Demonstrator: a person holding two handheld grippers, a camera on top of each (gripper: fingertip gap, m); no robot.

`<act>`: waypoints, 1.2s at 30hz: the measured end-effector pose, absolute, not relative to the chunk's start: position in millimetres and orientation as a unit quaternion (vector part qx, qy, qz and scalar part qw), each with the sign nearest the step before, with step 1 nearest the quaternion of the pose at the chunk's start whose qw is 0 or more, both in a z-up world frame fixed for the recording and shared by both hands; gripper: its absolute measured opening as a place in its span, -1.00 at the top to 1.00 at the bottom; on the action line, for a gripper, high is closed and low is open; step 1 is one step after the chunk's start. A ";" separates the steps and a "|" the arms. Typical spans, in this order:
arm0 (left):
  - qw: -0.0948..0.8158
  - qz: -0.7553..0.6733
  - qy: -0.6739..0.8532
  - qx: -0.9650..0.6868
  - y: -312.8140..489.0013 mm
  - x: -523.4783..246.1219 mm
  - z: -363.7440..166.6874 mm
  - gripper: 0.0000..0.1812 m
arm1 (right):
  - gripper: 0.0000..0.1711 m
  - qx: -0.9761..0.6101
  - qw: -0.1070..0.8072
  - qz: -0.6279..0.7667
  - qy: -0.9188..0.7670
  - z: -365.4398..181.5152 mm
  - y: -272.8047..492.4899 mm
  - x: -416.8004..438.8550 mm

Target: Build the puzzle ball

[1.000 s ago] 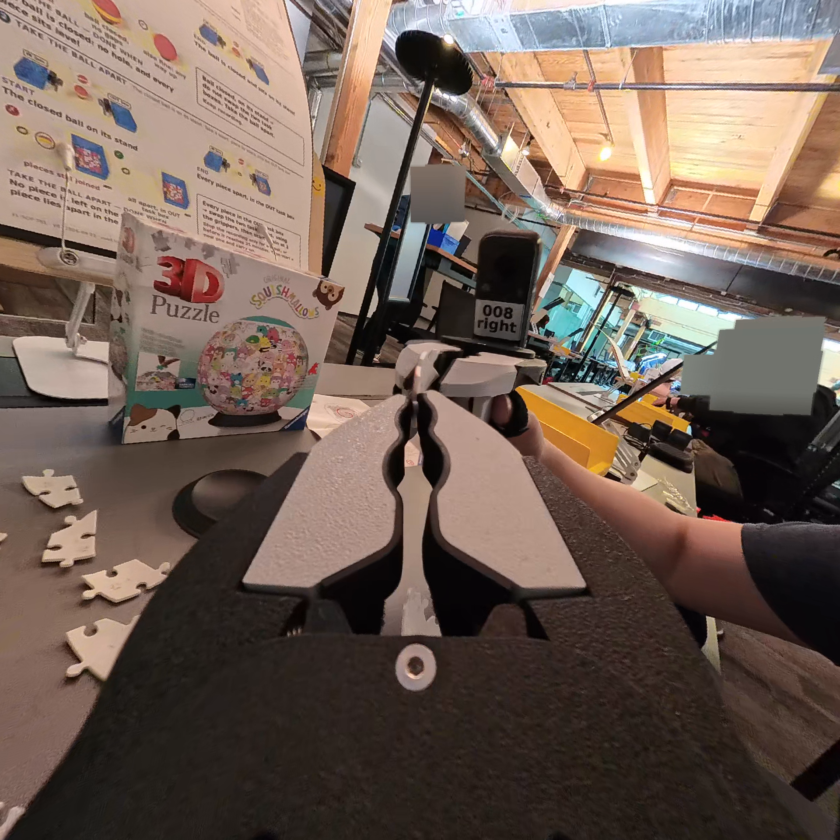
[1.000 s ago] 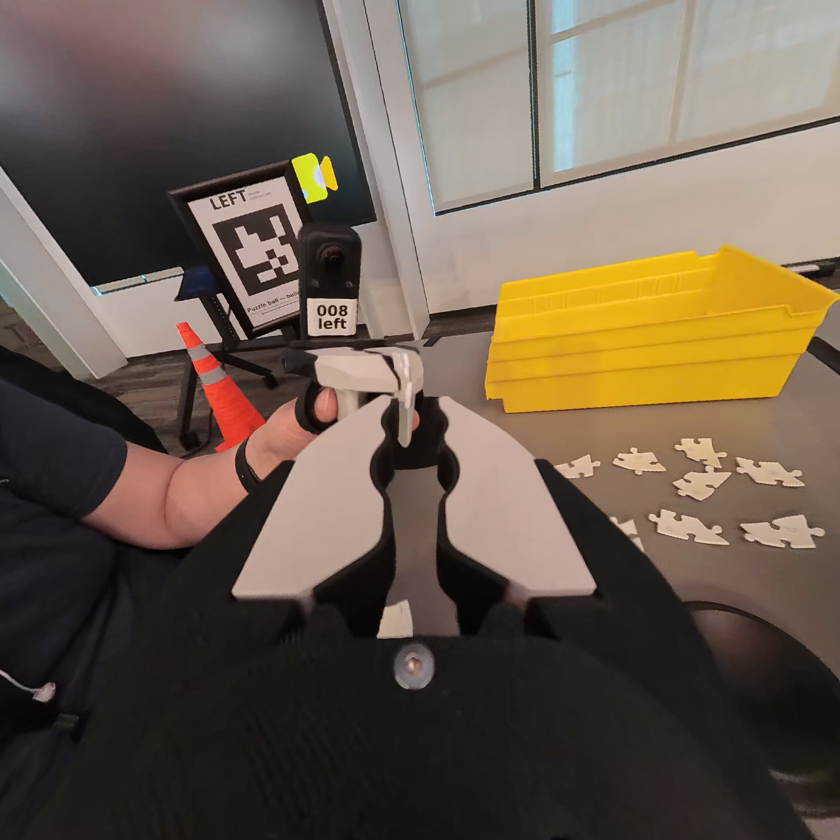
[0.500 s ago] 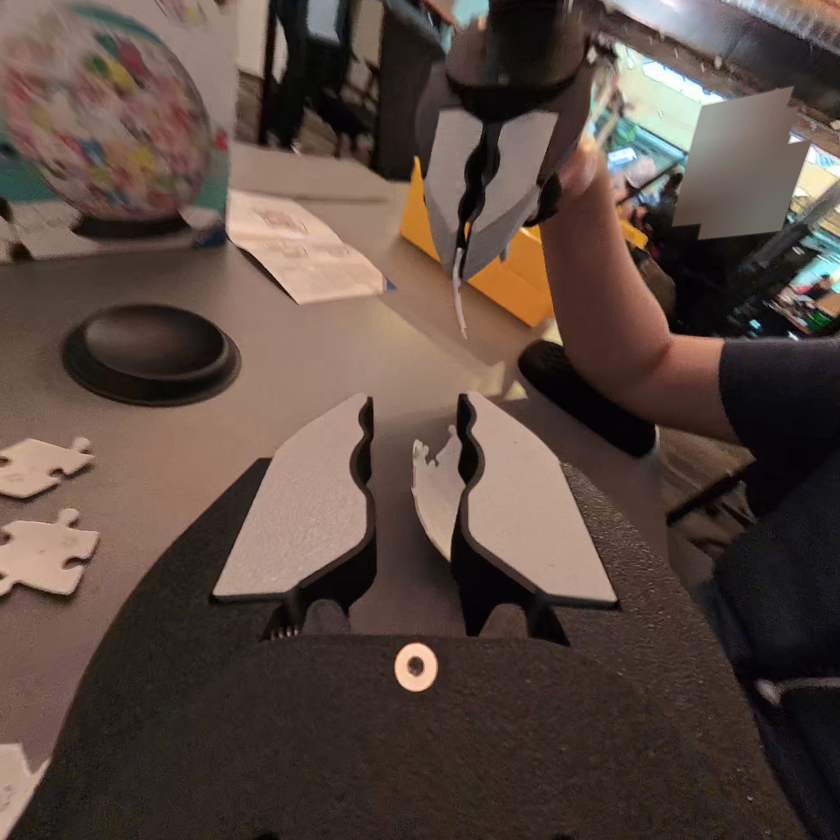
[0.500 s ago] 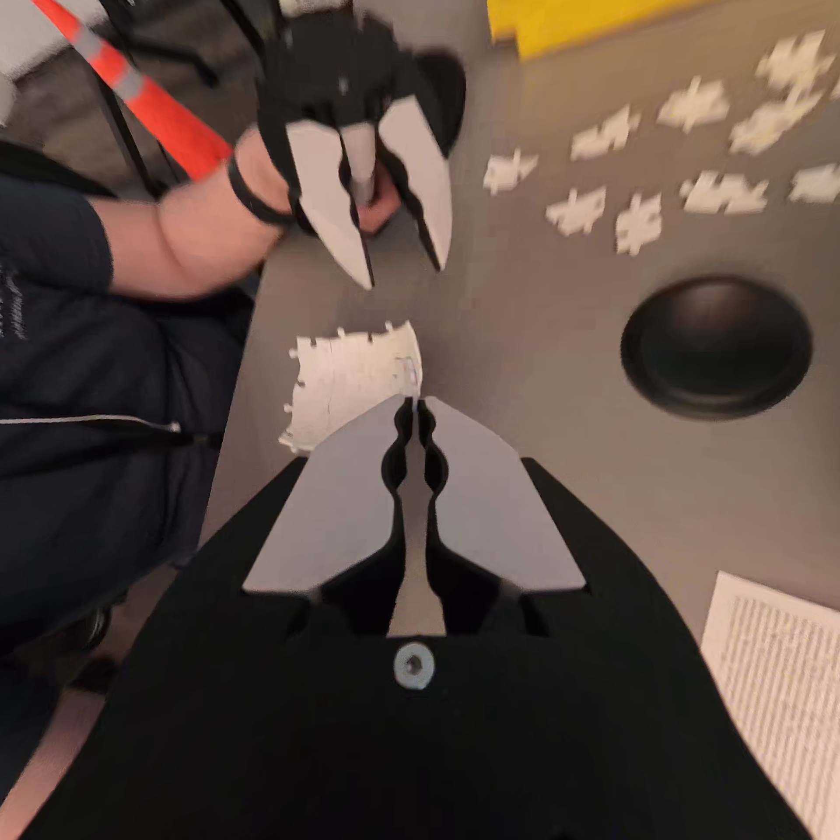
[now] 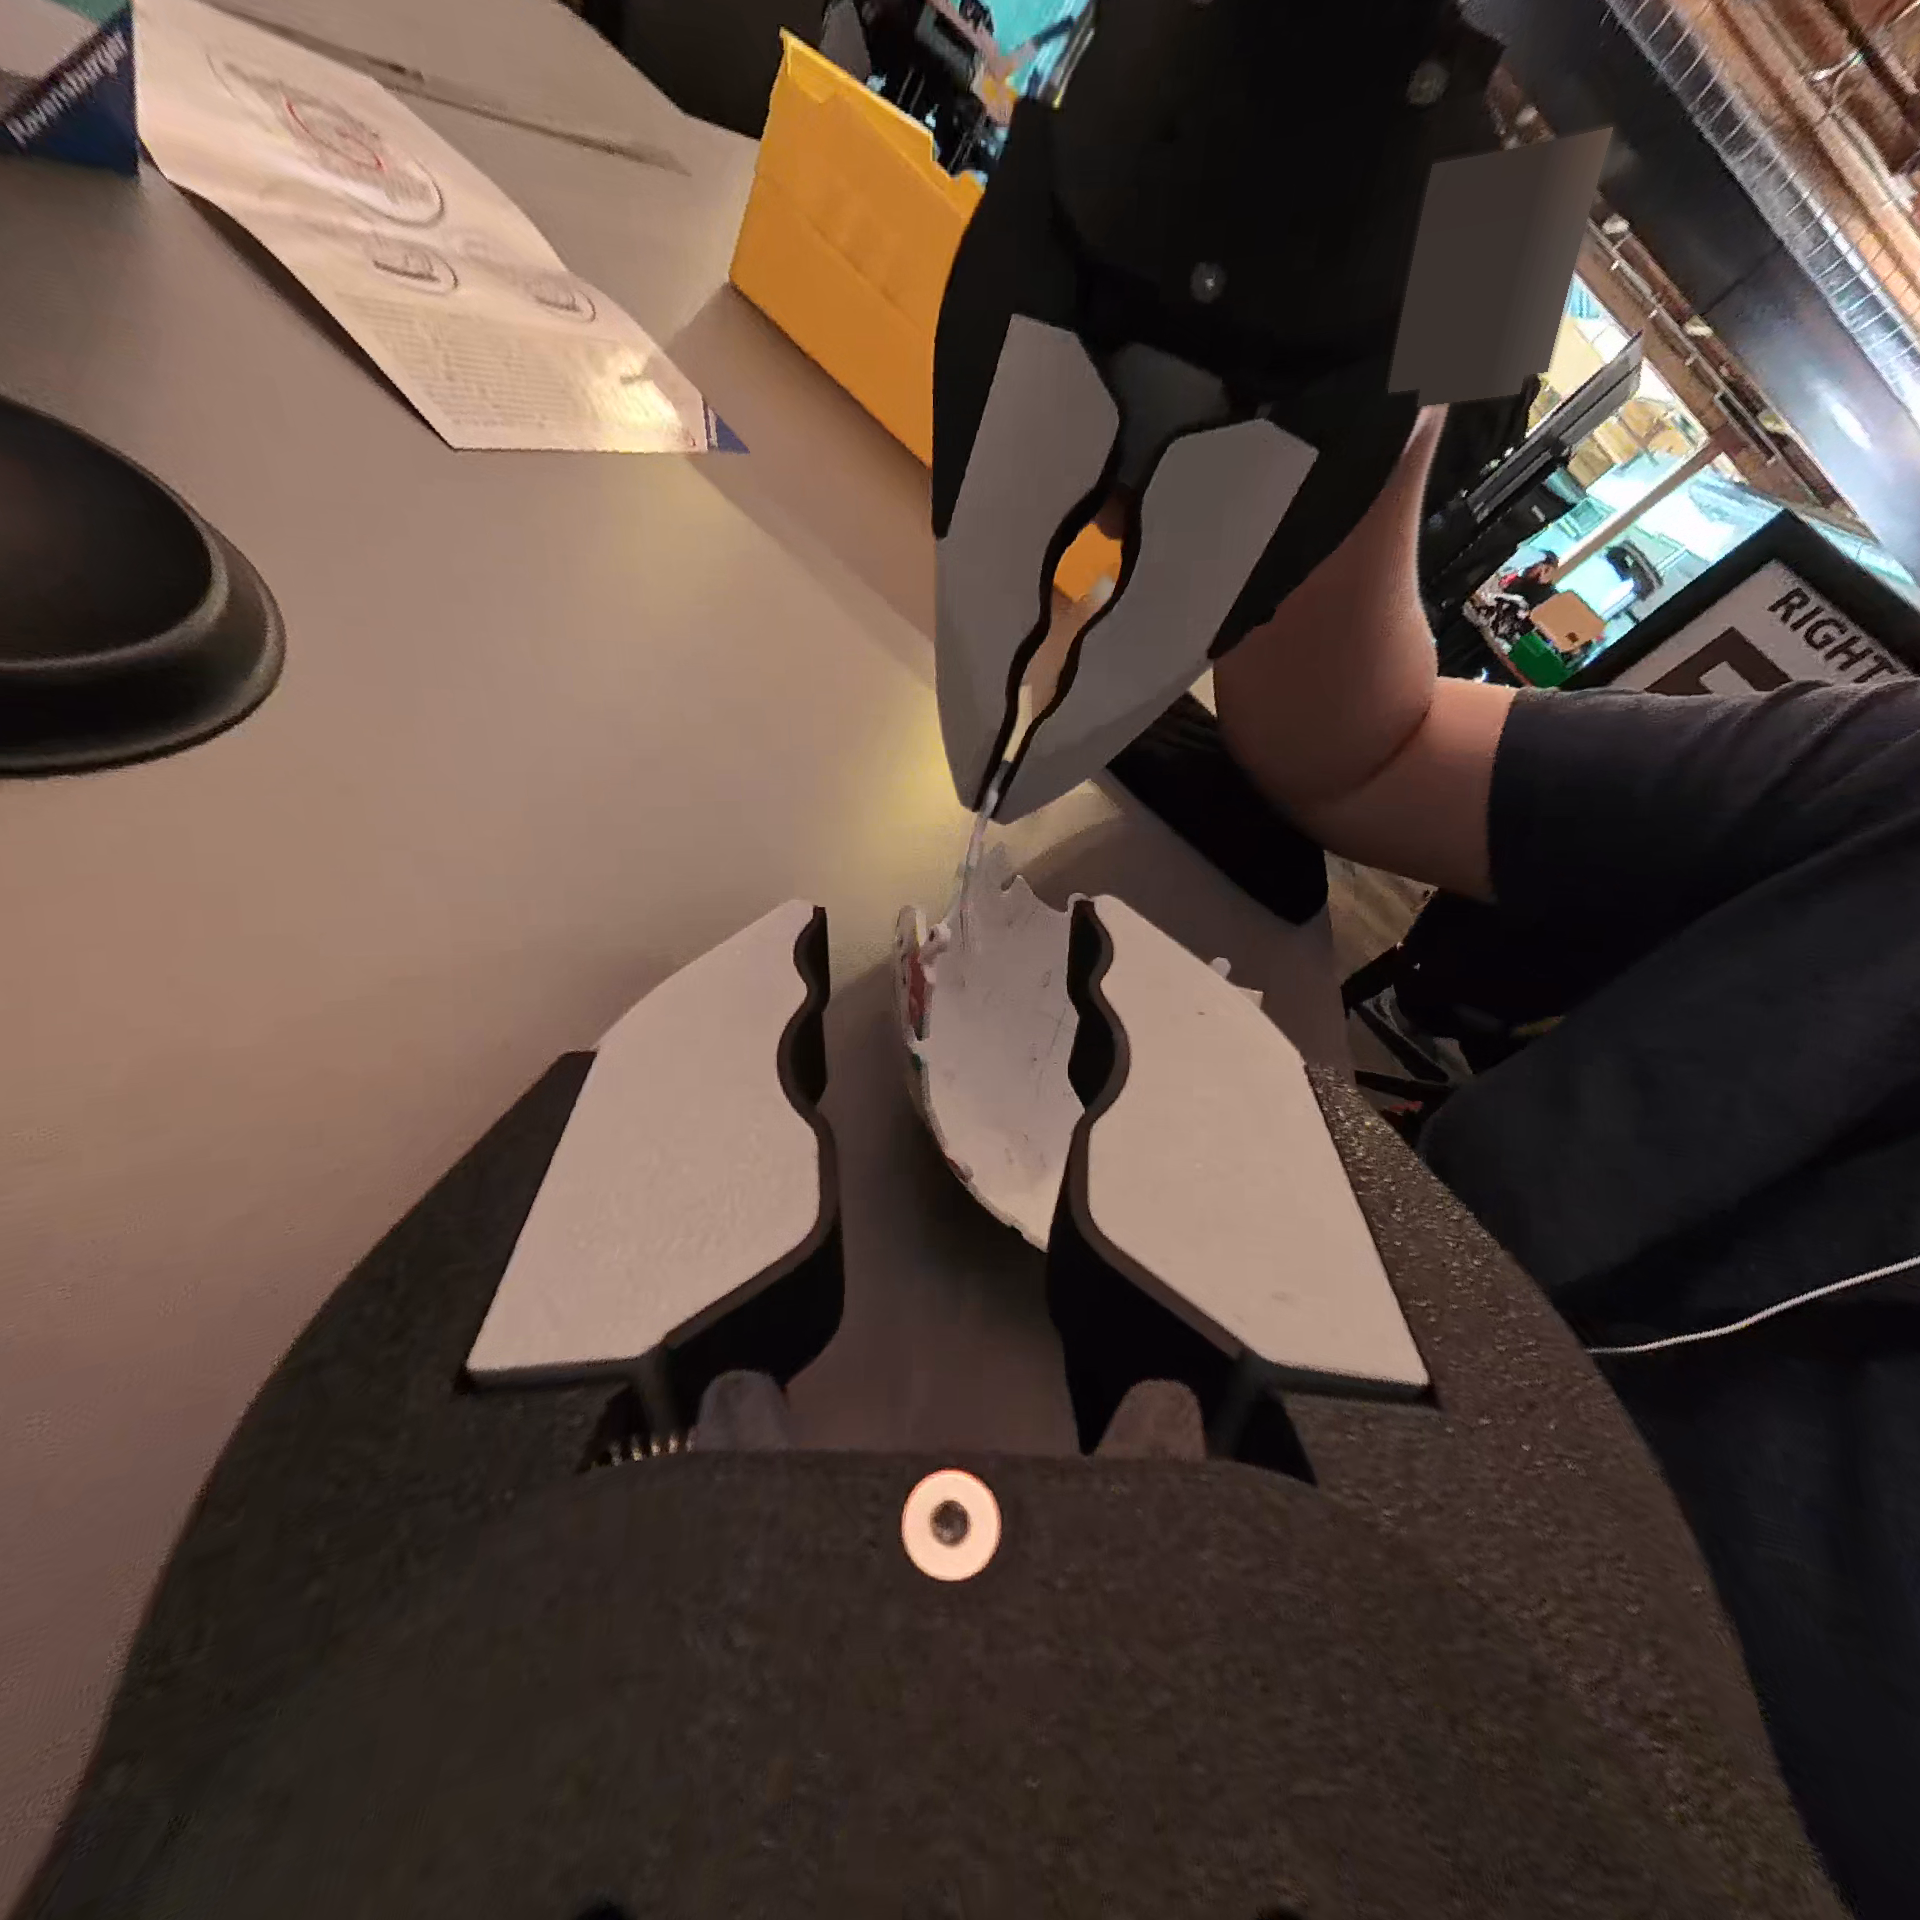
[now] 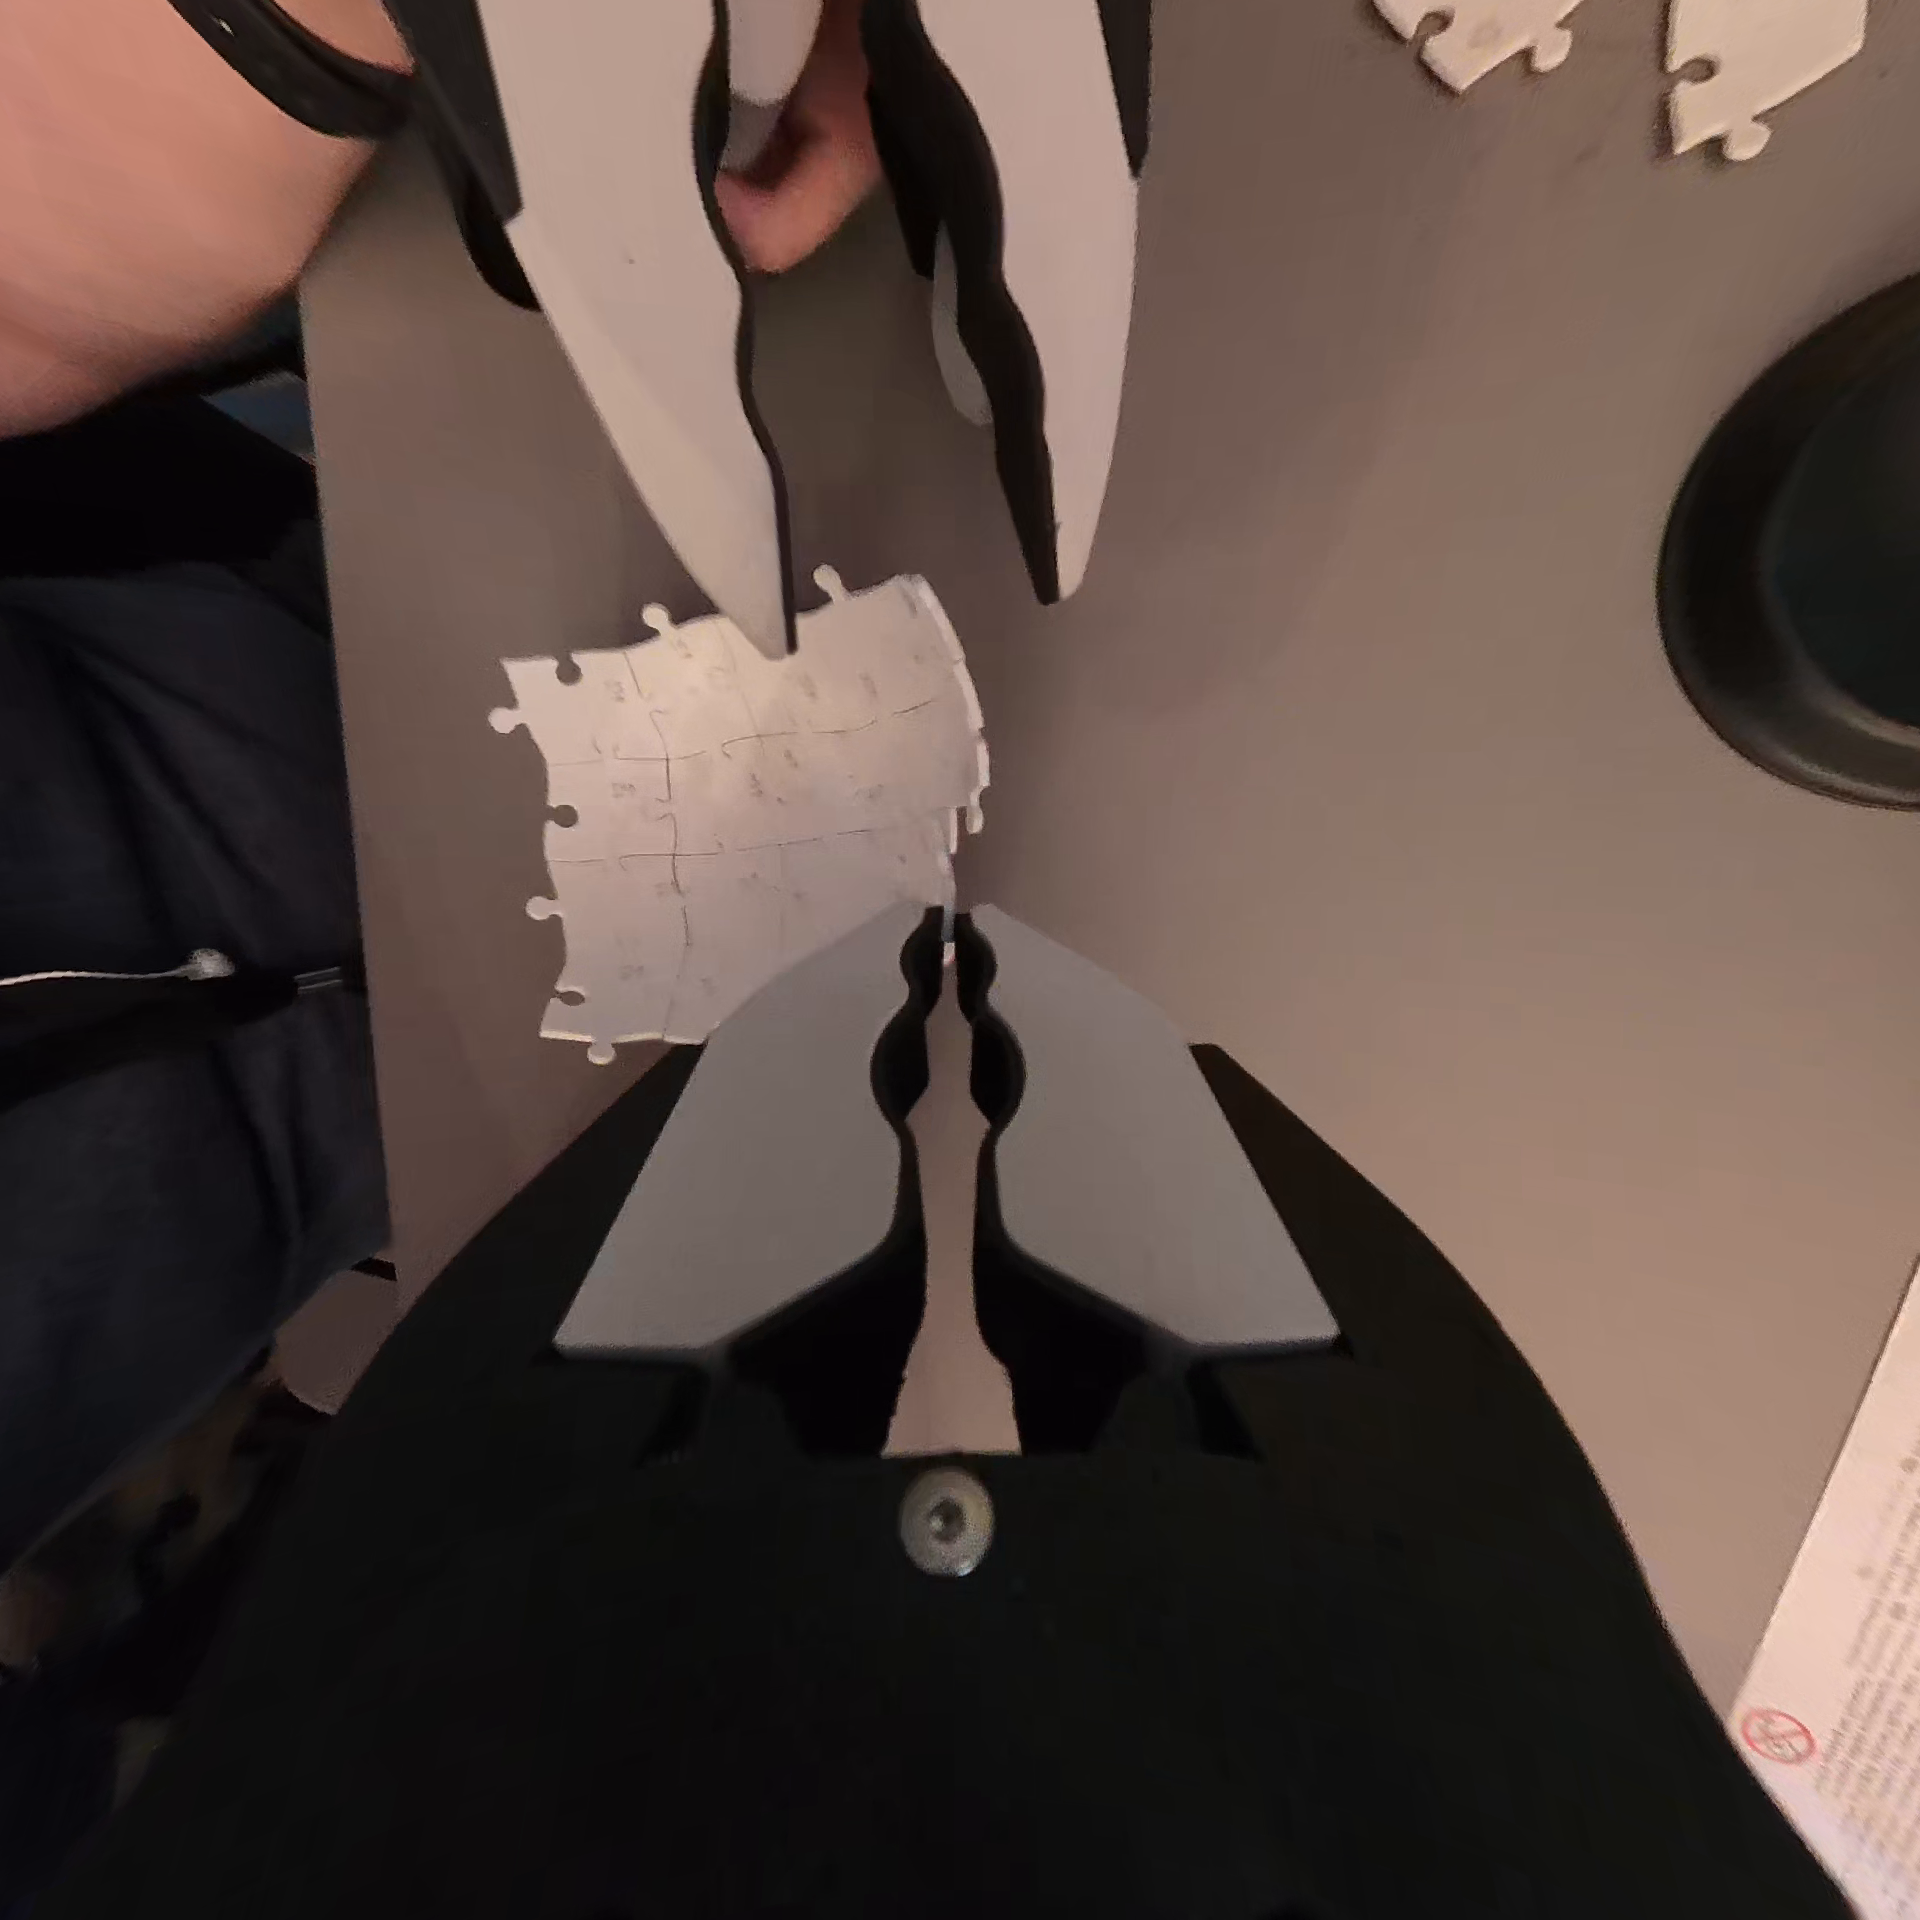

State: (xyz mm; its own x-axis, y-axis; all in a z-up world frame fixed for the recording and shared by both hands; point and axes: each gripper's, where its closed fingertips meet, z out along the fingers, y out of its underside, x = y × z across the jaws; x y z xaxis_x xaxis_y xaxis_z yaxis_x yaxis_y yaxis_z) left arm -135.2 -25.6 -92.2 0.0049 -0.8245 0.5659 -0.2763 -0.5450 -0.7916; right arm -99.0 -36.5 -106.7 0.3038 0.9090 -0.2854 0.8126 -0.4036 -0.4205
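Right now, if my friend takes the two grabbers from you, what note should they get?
Right gripper: jaws shut on the corner of the curved patch of joined puzzle pieces, lifted above the table.
Left gripper: jaws open, one on each side of the patch's far edge, not pinching yet.
Done: only that one patch is joined.
Left: loose pieces lie face down on the table; the black stand is empty. Most of the ball isn't built yet.

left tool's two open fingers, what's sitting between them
The curved white panel of joined puzzle pieces stands in the left tool's gap, leaning by one finger; left wrist view shows it.
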 end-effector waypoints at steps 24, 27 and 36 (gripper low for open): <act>0.181 -0.471 0.492 -0.709 -44.0 -115.5 -130.6 0.67 | 0.96 -0.813 0.084 0.210 -0.537 -121.2 -29.2 -100.1; 0.181 -0.464 0.499 -0.709 -44.4 -115.6 -132.1 0.69 | 0.96 -0.810 0.087 0.209 -0.541 -120.5 -28.4 -101.4; 0.179 -0.456 0.507 -0.709 -44.1 -115.3 -134.4 0.77 | 0.96 -0.804 0.082 0.195 -0.556 -120.8 -28.2 -102.1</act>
